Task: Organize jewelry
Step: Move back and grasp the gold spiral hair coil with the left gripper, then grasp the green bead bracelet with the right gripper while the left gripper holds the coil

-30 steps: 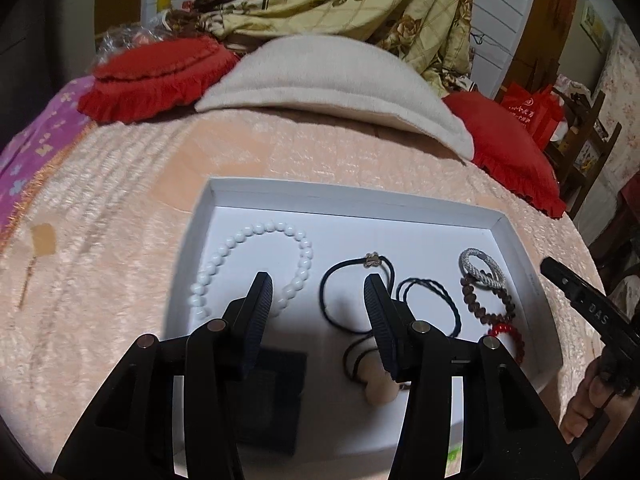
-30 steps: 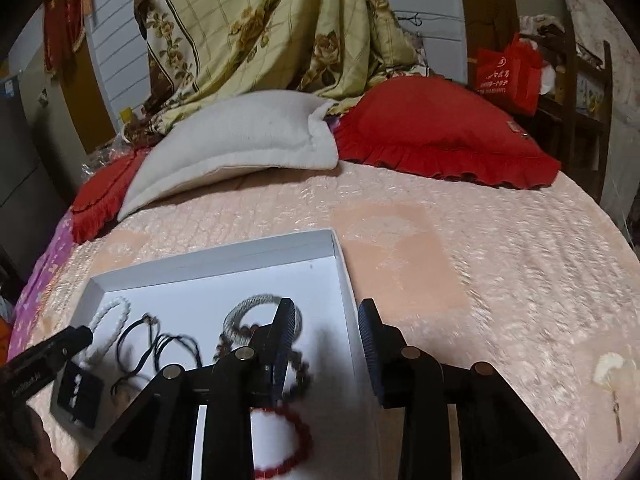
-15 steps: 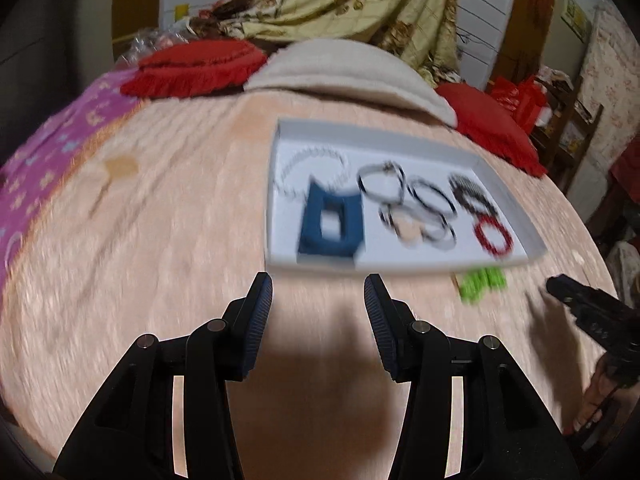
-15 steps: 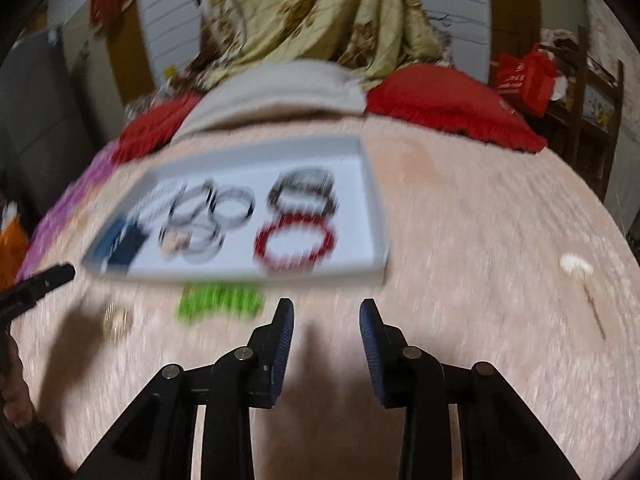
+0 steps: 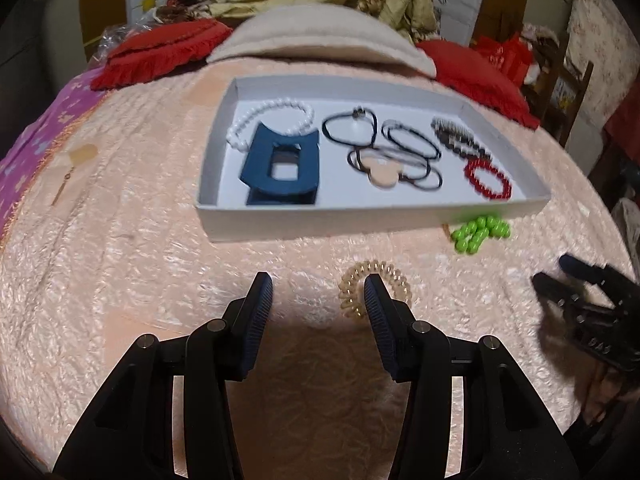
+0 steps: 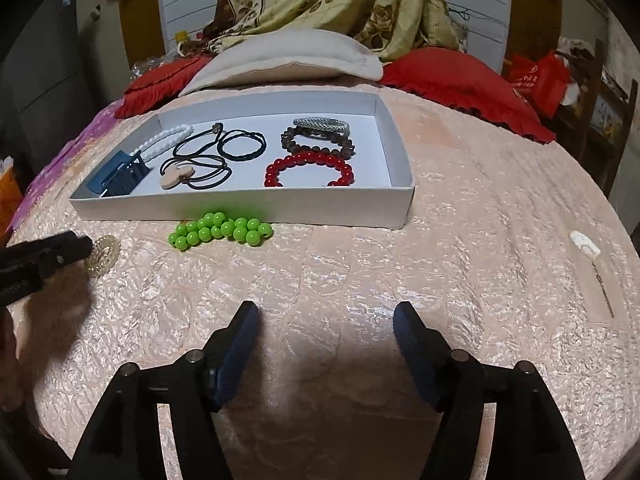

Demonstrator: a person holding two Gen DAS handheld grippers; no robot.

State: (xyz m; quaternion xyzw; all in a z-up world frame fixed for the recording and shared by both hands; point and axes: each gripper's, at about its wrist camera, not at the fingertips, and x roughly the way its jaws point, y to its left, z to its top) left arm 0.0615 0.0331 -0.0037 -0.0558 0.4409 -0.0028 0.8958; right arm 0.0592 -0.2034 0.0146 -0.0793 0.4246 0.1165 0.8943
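A white tray (image 5: pixel 304 222) (image 6: pixel 256 206) on the peach bedspread holds a white bead bracelet (image 5: pixel 272 114), a blue clip (image 5: pixel 282 168), black hair ties (image 5: pixel 400 148), a brown bead bracelet (image 6: pixel 320 142) and a red bead bracelet (image 6: pixel 308 168). In front of the tray lie a green bead bracelet (image 6: pixel 220 230) (image 5: pixel 480 234) and a clear spiral hair tie (image 5: pixel 374 292) (image 6: pixel 102 256). My left gripper (image 5: pixel 318 292) is open over the bedspread, its right finger just in front of the spiral tie. My right gripper (image 6: pixel 326 318) is opening, nothing between its jaws, a little nearer than the green beads.
A cream pillow (image 6: pixel 288 60) and red cushions (image 6: pixel 460 80) lie beyond the tray, with a floral blanket behind. A small white tassel pin (image 6: pixel 584 246) lies at the right on the bedspread. A wooden chair (image 6: pixel 600 92) stands off the bed's right side.
Both grippers pulled back from over the tray to the bedspread in front of it. The right jaws spread wider. The green beads and spiral tie came into view.
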